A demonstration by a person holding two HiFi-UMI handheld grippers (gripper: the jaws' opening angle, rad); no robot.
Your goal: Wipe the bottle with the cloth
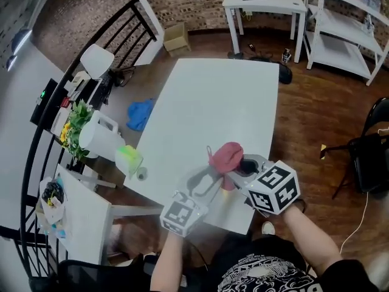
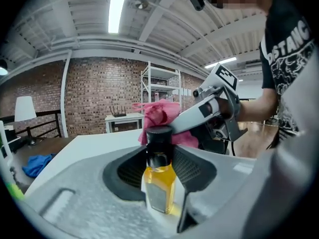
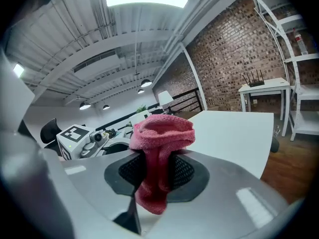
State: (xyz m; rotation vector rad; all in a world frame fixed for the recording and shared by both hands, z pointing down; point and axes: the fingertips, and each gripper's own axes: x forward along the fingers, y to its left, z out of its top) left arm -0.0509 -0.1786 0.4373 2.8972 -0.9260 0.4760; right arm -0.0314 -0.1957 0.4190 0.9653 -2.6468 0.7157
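The left tool (image 2: 160, 156) has its jaws closed on the bottle (image 2: 159, 183), pads pressed to either side of the neck below the black cap, and the bottle stands upright with yellow liquid showing in it. The right tool (image 3: 157, 169) pinches the pink cloth (image 3: 160, 132), which bunches above the jaws and hangs down between them. Seen from the head, the left tool (image 1: 214, 180) and the right tool (image 1: 236, 166) converge over the near right part of the white tabletop (image 1: 213, 96), close to its near edge, and the surface runs on far beyond them. Both forearms (image 1: 307, 233) come in from the near side, angled toward each other. The cloth (image 1: 226, 156) sits at the bottle's cap (whether it touches I cannot tell). From the head view the bottle is almost wholly covered by cloth and tools.
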